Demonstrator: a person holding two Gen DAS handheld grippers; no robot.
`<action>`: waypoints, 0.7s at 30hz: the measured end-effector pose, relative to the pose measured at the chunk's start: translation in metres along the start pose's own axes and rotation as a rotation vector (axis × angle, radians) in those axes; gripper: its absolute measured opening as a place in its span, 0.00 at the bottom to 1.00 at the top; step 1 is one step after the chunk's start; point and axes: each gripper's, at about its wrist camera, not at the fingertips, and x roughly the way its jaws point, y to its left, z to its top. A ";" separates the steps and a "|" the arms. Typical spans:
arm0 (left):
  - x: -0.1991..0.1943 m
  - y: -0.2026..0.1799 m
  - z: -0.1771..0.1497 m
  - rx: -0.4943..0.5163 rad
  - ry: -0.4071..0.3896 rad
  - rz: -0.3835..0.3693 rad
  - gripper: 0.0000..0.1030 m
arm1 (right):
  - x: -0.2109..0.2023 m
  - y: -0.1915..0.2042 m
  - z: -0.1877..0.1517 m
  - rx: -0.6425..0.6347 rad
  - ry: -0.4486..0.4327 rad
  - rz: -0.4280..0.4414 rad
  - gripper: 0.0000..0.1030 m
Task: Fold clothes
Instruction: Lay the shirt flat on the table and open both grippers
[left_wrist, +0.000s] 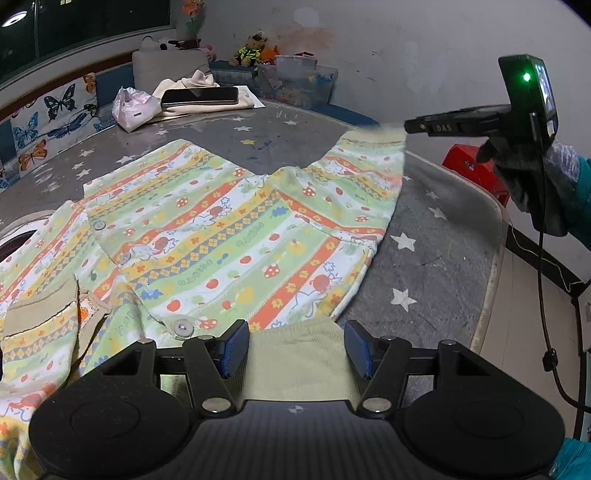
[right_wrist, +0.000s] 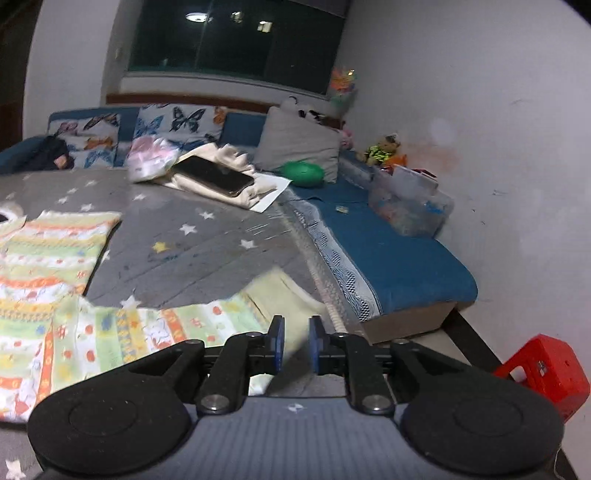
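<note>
Soft printed cotton garment (left_wrist: 236, 236), matt grey starred tablecloth (left_wrist: 443, 236), glossy phone (left_wrist: 199, 96)

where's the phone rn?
The phone lies face up on a cream folded cloth at the far side of the star-print table, right beside a pink plastic bag, beyond the striped garment.

The left wrist camera sits low, close over the striped clothes (left_wrist: 236, 229), and looks across the grey star mat (left_wrist: 436, 236) toward the wall. The right wrist camera sits near the mat's edge and looks toward the window (right_wrist: 236, 37). Both see the phone (left_wrist: 199, 96).
</note>
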 end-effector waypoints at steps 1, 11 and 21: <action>0.000 0.000 0.000 0.001 0.000 0.000 0.60 | -0.001 0.003 0.001 0.000 -0.009 0.012 0.31; -0.003 0.000 -0.007 -0.001 -0.004 -0.009 0.60 | 0.056 0.045 -0.001 0.037 0.120 0.255 0.51; -0.005 0.000 -0.013 0.007 -0.020 -0.019 0.63 | 0.085 0.031 0.002 0.145 0.118 0.148 0.58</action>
